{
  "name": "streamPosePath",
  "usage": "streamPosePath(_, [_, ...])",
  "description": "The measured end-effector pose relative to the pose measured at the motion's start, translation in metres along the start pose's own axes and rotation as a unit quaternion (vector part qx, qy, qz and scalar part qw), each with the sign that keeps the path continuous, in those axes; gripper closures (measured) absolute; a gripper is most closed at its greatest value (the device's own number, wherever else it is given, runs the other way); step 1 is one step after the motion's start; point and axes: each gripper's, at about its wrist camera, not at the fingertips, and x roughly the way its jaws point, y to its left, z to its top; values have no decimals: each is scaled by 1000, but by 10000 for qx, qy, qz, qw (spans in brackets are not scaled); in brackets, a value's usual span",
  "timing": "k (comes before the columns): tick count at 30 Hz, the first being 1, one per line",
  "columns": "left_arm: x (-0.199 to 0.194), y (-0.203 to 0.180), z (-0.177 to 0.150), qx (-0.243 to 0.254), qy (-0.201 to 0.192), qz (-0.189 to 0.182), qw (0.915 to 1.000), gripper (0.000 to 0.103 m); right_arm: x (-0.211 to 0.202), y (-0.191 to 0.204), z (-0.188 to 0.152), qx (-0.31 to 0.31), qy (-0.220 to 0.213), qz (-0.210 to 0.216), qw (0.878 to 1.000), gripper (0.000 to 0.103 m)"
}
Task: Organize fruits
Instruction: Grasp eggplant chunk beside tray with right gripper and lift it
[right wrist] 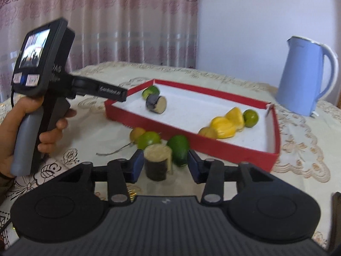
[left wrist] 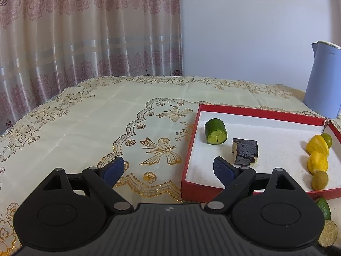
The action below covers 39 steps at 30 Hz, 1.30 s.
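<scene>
A red tray (left wrist: 189,149) (right wrist: 234,151) with a white floor lies on the table. It holds a cucumber piece (left wrist: 215,131) (right wrist: 150,91), a dark sugarcane piece (left wrist: 245,152) (right wrist: 156,104), yellow fruit pieces (left wrist: 317,146) (right wrist: 223,124) and a green lime (left wrist: 327,139) (right wrist: 250,118). My left gripper (left wrist: 168,171) is open and empty over the tray's near left corner. My right gripper (right wrist: 164,167) is open around an upright dark sugarcane piece (right wrist: 157,163) on the cloth, jaws apart from it. Behind it lie an avocado (right wrist: 179,150), a lime (right wrist: 149,141) and a yellowish fruit (right wrist: 137,133).
A blue kettle (left wrist: 321,79) (right wrist: 307,74) stands at the back right of the table. The left hand-held gripper body (right wrist: 42,72) with its screen is at the left in the right wrist view. A curtain (left wrist: 85,32) hangs behind the table.
</scene>
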Motion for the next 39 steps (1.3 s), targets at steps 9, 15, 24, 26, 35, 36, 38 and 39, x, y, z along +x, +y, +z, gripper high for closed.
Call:
streamPosePath(9, [0, 2, 0, -19, 25, -50, 10000, 12, 18, 3, -3, 2, 242, 49, 9997, 70])
streamPosePath(15, [0, 2, 1, -29, 28, -77, 10000, 12, 23, 4, -2, -24, 244, 39, 9997, 70])
streamPosePath(24, [0, -1, 1, 44, 14, -77, 10000, 12, 2, -3, -8, 175, 21, -146, 9997, 71])
streamPosePath(26, [-4, -4, -1, 152, 57, -154, 9997, 12, -4, -10, -10, 267, -22, -232, 9994, 71])
streamPosePath(35, [-39, -32, -24, 1021, -99, -855, 9910, 12, -16, -37, -23, 780, -138, -301, 9964, 71])
streamPosePath(36, [-39, -35, -26, 1089, -100, -818, 9906, 12, -17, -38, -24, 785, -174, -282, 9964, 71])
streamPosePath(38, [-38, -38, -27, 1169, -114, -625, 9911, 12, -17, -38, -24, 773, -180, -252, 9965, 71])
streamPosePath(39, [-35, -39, -27, 1195, -93, -476, 9917, 12, -17, -38, -24, 775, -193, -249, 9965, 71])
